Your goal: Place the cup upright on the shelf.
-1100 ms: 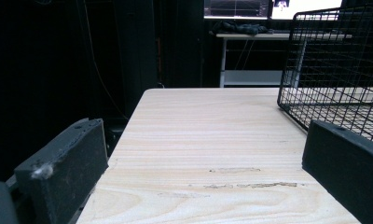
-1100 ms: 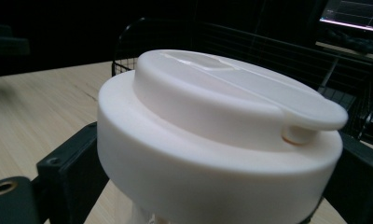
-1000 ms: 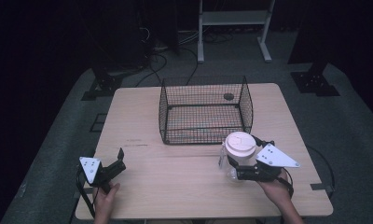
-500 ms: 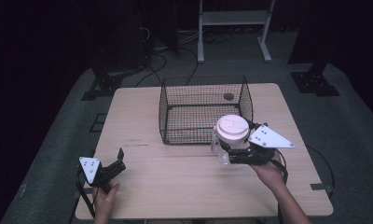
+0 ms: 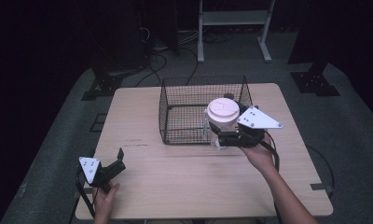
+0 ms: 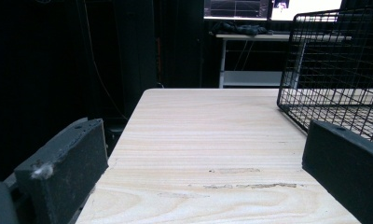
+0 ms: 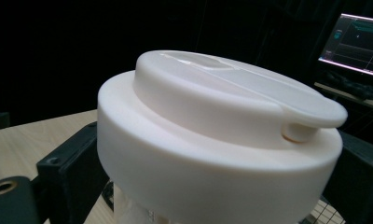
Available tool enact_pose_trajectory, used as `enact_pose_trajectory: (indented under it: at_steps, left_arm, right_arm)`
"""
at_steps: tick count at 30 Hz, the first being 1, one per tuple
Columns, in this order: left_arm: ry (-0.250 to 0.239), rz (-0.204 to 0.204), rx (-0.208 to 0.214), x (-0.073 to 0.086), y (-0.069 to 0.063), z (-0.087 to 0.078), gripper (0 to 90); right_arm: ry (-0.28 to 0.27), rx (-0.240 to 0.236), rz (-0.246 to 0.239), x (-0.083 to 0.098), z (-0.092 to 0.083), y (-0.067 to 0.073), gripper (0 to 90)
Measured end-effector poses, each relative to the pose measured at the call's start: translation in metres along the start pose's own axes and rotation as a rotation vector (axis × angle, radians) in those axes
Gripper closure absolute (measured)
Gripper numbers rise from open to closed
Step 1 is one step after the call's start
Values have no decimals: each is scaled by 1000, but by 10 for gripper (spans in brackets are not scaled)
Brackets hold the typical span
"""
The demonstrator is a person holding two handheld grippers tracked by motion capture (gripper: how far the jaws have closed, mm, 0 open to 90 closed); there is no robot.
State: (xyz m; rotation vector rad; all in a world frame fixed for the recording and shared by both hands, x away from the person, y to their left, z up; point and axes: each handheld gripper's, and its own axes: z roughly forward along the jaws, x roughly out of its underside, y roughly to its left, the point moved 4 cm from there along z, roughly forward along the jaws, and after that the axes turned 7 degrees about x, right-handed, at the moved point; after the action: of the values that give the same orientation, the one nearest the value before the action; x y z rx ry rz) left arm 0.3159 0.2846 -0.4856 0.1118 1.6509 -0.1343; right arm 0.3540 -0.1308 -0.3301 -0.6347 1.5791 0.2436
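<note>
Cup [image 5: 223, 116] with the white lid [image 7: 212, 121] was clamped between my right gripper's [image 5: 220, 138] jaws, held up over the front right corner of the wire basket [image 5: 184, 109], which sat toward the back of the wooden table [image 5: 184, 177]. Pretty sure it wasn't touching the table at that point. My left gripper [image 5: 115, 161] was way off at the near left corner, jaws spread wide, nothing in them

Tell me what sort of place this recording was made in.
Probably a lab or recording studio, not a home: a lone wooden table against dark surroundings, loose cables on the grey floor, and lit computer monitors on a desk behind the wire basket.
</note>
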Motion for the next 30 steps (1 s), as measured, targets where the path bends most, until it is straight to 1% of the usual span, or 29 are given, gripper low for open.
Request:
enact_pose_trajectory:
  at_steps: [3, 4, 7, 16, 18, 22, 24, 25, 30]
  left_arm:
    - [0, 1, 1, 0, 0, 0, 0]
    - [1, 0, 0, 0, 0, 0, 0]
    - [-2, -6, -1, 0, 0, 0, 0]
    - [-1, -6, 0, 0, 0, 0, 0]
    - [-1, -6, 1, 0, 0, 0, 0]
    - [-2, -5, 1, 0, 0, 0, 0]
    - [-2, -6, 1, 0, 0, 0, 0]
    - [-2, -8, 2, 0, 1, 0, 0]
    - [-2, -6, 3, 0, 0, 0, 0]
  right_arm:
    - [2, 2, -2, -3, 4, -1, 51]
    - [-1, 6, -3, -7, 10, -2, 51]
    - [3, 4, -4, -11, 17, -4, 51]
    - [20, 19, -18, -22, 44, -13, 51]
    - [21, 15, -9, -24, 49, -14, 51]
    - [26, 21, -19, -27, 60, -17, 51]
    - [27, 22, -17, -28, 63, -17, 51]
    - [31, 25, -15, -29, 68, -19, 51]
    - [29, 33, -9, -30, 80, -24, 51]
